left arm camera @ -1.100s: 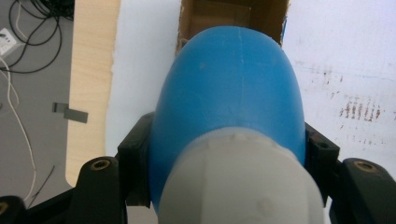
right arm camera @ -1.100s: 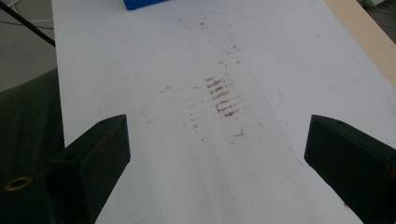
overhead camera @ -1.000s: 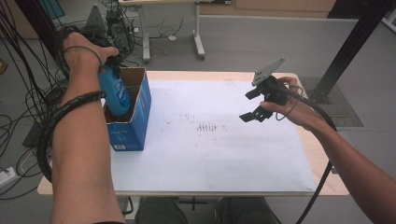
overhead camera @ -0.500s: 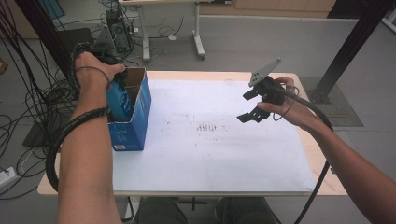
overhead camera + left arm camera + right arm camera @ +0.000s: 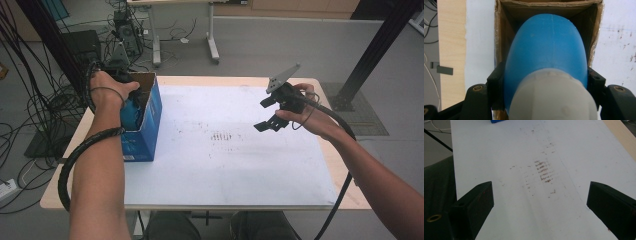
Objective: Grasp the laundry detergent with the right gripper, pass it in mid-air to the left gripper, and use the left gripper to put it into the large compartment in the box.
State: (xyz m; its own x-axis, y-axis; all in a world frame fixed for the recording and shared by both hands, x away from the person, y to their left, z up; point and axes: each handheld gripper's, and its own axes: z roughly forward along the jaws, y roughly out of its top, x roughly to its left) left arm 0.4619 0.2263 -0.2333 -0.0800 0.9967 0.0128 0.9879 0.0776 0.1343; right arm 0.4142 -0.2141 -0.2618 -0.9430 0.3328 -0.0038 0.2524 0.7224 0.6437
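A blue bottle point(image 5: 546, 47) with a white cap point(image 5: 554, 97) points down into an open blue cardboard box point(image 5: 146, 131) at the table's left side. My left gripper point(image 5: 545, 82) is shut on the bottle just above the cap, one black jaw on each side. In the high view the bottle point(image 5: 131, 114) is mostly inside the box, below the person's left hand point(image 5: 111, 89). My right gripper point(image 5: 263, 115) hovers open above the right half of the table, nothing between its jaws. The right gripper view looks down past that open gripper point(image 5: 541, 195) at the white sheet.
A white sheet point(image 5: 240, 170) covers the wooden table point(image 5: 345, 200), with brown smudge marks point(image 5: 222, 136) near its middle. Cables hang at the left point(image 5: 45, 100). A black post point(image 5: 375, 55) stands at the far right beyond the table.
My left gripper has carried the blue bottle away from the person and lowered it deeper into the box. The right gripper has hardly moved.
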